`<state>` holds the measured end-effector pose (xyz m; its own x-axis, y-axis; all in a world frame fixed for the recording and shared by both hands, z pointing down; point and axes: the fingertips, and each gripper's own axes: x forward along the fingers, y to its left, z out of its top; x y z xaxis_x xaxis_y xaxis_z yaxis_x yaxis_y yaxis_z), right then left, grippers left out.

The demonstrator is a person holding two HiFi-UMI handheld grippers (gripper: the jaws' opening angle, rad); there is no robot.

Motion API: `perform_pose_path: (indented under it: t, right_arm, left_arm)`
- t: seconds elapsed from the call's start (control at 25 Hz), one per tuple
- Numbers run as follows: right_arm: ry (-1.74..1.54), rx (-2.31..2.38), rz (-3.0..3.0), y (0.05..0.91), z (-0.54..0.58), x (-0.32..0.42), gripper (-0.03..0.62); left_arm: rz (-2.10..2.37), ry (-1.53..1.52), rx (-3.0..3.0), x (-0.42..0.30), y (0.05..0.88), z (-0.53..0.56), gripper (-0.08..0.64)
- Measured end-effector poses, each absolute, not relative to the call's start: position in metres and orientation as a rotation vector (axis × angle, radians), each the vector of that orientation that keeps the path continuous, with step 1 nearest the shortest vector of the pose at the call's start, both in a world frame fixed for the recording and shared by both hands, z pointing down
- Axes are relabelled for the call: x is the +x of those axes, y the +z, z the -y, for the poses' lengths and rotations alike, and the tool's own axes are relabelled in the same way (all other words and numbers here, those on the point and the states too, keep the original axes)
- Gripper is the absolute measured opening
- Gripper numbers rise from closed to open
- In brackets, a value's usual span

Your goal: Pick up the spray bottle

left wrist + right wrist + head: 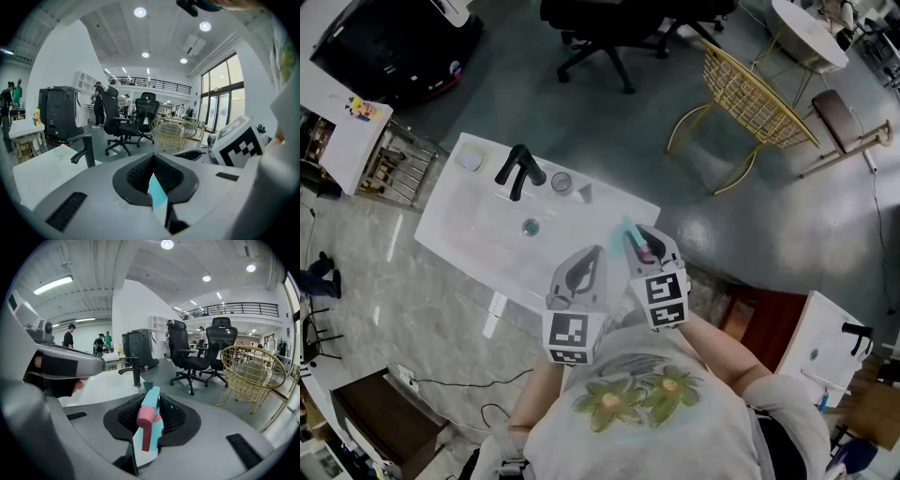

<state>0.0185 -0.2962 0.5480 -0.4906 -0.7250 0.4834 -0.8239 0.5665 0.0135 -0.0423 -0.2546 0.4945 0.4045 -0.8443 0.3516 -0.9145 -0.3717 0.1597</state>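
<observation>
The right gripper (pixel 645 249) is closed on the spray bottle (pixel 149 420). The bottle is teal with a pink trigger, and it stands up between the jaws with its top poking out. It is up in the air, off the white sink (pixel 478 234), close to the person's chest. I think it is held low on its body so the trigger stays free and the bottle does not tip.

The left gripper (pixel 578 276) is just beside the right one, on its left. Its jaws are pinched close on a thin teal sliver (pixel 158 197) with a tiny red spot. I cannot tell what that sliver is. This gripper may be kept close so it can help.

The sink top lies below and to the far left of the grippers. The black faucet (pixel 518 171) and a small cup (pixel 562 182) stand at its far edge, well apart from the bottle. The near right corner of the sink is right under the grippers, so moving down there needs care.

There is lots of open room up high. A gold wire chair (pixel 750 98) and a black office chair (pixel 619 28) are far off on the floor.
</observation>
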Motion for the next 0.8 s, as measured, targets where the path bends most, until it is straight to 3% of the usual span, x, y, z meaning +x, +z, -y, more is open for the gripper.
perform_pose_path:
  t: [0.8]
  right_arm:
    - [0.261,1.22,2.422,0.519,0.286,0.024,0.091]
  left_arm:
    - [1.518,0.305,2.374,-0.03,0.487,0.242,0.009]
